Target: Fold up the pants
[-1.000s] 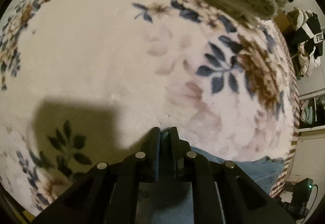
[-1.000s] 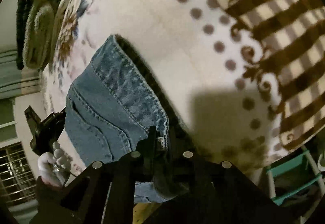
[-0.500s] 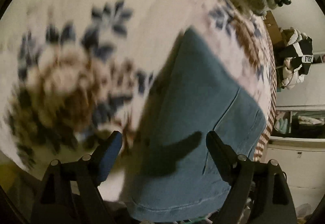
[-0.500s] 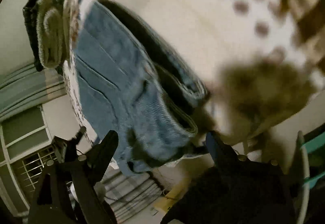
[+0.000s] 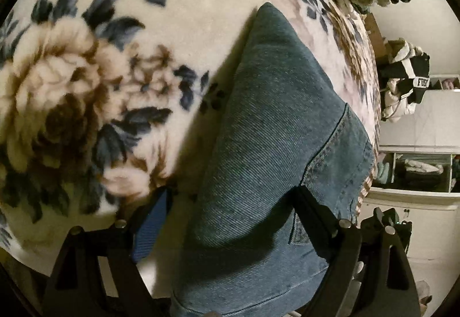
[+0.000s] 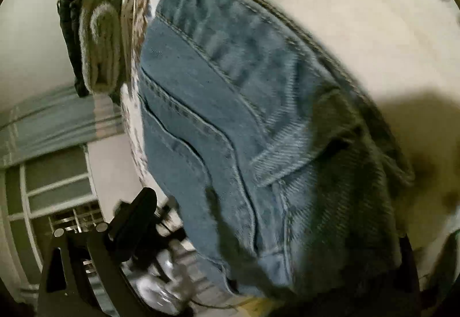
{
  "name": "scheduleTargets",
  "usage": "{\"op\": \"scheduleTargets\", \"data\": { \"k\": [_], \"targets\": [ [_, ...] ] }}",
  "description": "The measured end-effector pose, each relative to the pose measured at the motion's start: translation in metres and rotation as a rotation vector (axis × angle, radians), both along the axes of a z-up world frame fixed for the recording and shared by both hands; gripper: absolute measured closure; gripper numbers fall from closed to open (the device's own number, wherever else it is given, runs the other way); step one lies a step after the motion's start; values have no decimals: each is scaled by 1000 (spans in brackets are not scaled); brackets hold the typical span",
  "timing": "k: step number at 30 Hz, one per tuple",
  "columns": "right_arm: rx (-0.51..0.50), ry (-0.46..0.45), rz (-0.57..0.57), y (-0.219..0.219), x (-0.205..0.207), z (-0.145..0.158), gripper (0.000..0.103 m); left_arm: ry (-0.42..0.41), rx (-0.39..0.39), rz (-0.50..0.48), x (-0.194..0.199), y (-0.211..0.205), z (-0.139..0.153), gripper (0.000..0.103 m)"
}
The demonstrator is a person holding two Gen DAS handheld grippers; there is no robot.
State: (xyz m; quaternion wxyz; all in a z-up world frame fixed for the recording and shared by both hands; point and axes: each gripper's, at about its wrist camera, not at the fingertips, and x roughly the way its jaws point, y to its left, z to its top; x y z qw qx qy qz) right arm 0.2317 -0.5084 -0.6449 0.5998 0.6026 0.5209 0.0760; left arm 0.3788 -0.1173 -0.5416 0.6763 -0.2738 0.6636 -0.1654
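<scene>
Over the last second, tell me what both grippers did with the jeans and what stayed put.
Both let go: a second ago each was shut on denim; now the left gripper and right gripper have jaws spread wide and have drawn back. The jeans lie folded on the floral blanket. The green stack at its far edge is unmoved.

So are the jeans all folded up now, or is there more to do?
Nearly done, it seems. The jeans lie on the flowered blanket as a compact bundle, with stacked layers showing at the edge in the right wrist view. Nothing is in hand: the left gripper and the right gripper are both open. What is left may be only smoothing or moving the bundle.
</scene>
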Motion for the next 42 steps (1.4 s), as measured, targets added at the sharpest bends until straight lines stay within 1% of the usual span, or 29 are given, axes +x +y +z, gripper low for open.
{"op": "scheduleTargets", "data": {
  "k": [1,2,3,4,8,9,10,11,12,13,15,17,20,24,26,27,29,30,33,35,36,37,38,41,42],
  "targets": [
    [17,-14,-18,1,1,1,0,-2,-19,-3,-2,3,0,8],
    [17,-21,-24,2,0,-1,0,-5,-21,-9,-1,0,0,5],
    [11,-23,-21,0,-2,-3,3,-7,-16,-18,0,-2,0,3],
    [4,-23,-17,1,-3,-5,8,-11,-7,-26,1,-5,1,2],
    [-23,-15,-13,3,-7,-3,9,-58,34,-43,0,-16,6,2],
    [-39,-9,-9,5,-6,-2,15,-72,28,-44,-1,-17,7,7],
    [-70,7,-2,4,-3,0,23,-96,14,-45,-2,-18,10,22],
    [-102,21,7,1,-5,-1,48,-105,13,-52,-3,-18,12,52],
    [-140,44,17,0,-7,0,62,-109,24,-58,-4,-19,16,59],
    [-142,37,12,-1,-10,1,64,-120,16,-59,-5,-18,20,64],
    [-153,25,1,1,-15,7,68,-155,25,-67,-9,-18,33,79],
    [-178,17,-4,4,-13,15,70,-175,25,-71,-10,-17,45,83],
    [-190,6,-17,9,-11,34,73,-206,43,-83,-10,-18,75,84],
    [-196,-18,-9,13,-10,71,75,-222,61,-101,-5,-20,121,85],
    [-188,-27,-2,14,-8,92,75,-229,72,-105,-3,-22,147,85],
    [-187,-30,5,14,-7,104,75,-233,74,-111,-1,-23,165,85],
    [-185,-42,19,15,-3,132,75,-246,83,-118,1,-22,190,85],
    [-186,-51,25,16,-2,145,75,-259,84,-121,5,-22,210,85],
    [-191,-87,37,15,11,190,75,-288,81,-116,16,-24,250,85],
    [-202,-118,43,14,25,226,75,-317,73,-105,32,-24,281,85],
    [-207,-131,43,14,30,242,75,-330,69,-101,40,-24,292,85],
    [-213,-147,43,14,41,259,75,-354,59,-94,54,-26,310,85],
    [-219,-164,43,13,52,274,75,-372,51,-90,66,-27,322,85],
    [-246,-223,35,7,94,321,75,-427,29,-81,110,-27,351,85],
    [-257,-243,31,6,111,335,75,-443,20,-76,131,-28,361,85]
  ]
}}
